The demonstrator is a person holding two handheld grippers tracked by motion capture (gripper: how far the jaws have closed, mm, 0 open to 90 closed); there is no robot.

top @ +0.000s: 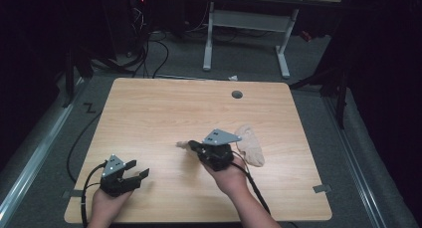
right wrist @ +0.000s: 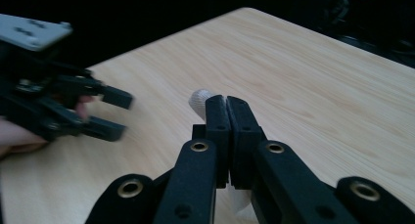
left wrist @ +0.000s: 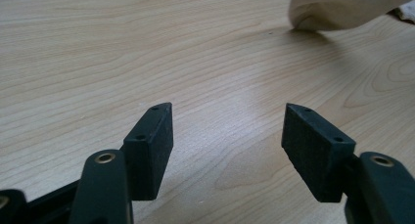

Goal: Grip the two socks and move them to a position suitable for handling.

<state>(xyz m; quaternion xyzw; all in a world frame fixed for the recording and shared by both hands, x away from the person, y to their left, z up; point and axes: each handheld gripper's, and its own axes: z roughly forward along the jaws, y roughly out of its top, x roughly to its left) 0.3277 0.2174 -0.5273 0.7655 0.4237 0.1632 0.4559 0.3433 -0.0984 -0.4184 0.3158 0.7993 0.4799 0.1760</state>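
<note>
R hand-held gripper [right wrist: 226,104] pinches beige sock [top: 250,144] mid-surface [top: 149,118]; L hand-held gripper [left wrist: 227,136] spread wide, nothing between jaws.

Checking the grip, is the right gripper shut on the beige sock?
Shut: right gripper jaws pressed together, sock poking out between them.

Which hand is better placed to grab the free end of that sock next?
Left. Its tongs stand open and empty on the table, while the right tongs are shut on the sock, whose tip pokes toward the left hand.
</note>
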